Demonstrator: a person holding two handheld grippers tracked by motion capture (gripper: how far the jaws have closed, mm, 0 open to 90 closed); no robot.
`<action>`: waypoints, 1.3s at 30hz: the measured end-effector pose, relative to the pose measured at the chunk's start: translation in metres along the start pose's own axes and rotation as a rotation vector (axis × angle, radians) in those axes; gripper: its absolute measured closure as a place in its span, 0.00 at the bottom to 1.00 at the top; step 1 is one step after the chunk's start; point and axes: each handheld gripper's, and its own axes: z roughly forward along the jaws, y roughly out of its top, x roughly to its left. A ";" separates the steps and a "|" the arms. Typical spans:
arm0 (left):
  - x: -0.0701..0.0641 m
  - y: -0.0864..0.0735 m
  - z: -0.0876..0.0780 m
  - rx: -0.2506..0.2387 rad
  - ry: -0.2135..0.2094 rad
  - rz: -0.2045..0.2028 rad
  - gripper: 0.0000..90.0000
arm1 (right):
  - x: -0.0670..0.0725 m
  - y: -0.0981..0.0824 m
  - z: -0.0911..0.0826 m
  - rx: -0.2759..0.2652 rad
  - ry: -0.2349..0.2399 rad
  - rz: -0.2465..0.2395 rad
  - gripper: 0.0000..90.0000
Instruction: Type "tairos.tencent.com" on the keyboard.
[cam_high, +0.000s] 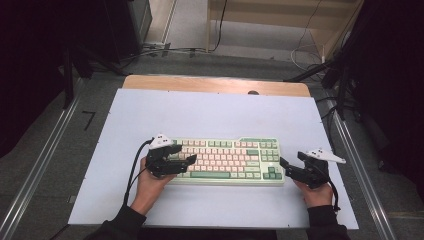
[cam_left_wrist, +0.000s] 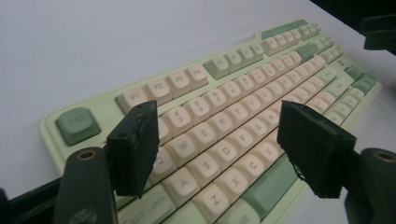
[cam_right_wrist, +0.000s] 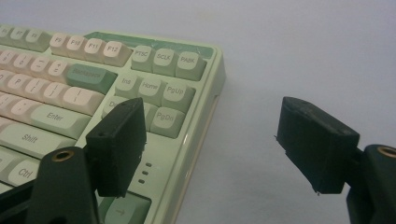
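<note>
A person sits at a table covered by a pale board, with a mint-green and cream keyboard lying flat on it, slightly below and right of the middle of the high view. Both forearms come in from the bottom edge of that view, each hand holding a black two-jaw tool. The left gripper sits at the keyboard's left end, its jaws spread apart and poised over the letter keys there; in the left gripper view the two black jaws stand wide on either side of the lower rows, with nothing pinched between them and, as far as I can tell, no pad pressing a key. The right gripper waits at the keyboard's right end, lower right of the high view. In the right gripper view its jaws are also released: one hangs over the keyboard's right edge beside the navigation keys, the other over bare board, so the end of the case lies between them without being squeezed. The keyboard looks square to the table edge and rests fully on the board, not lifted or tilted. My reading is that the work is at an early or in-between stage: both tools are in position at opposite ends, but neither has a hold. What seems left is to close on the two ends, or press keys, and then do whatever move follows.
</note>
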 end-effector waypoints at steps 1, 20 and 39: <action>0.003 -0.006 -0.003 -0.010 0.009 -0.011 0.42 | 0.000 0.000 -0.001 -0.005 0.002 0.003 0.25; 0.004 -0.019 0.004 0.067 0.077 0.038 1.00 | 0.003 0.001 0.003 0.007 0.014 -0.010 0.25; 0.009 -0.016 -0.012 -0.085 0.059 -0.042 0.54 | 0.012 0.003 0.002 -0.005 0.043 -0.019 0.25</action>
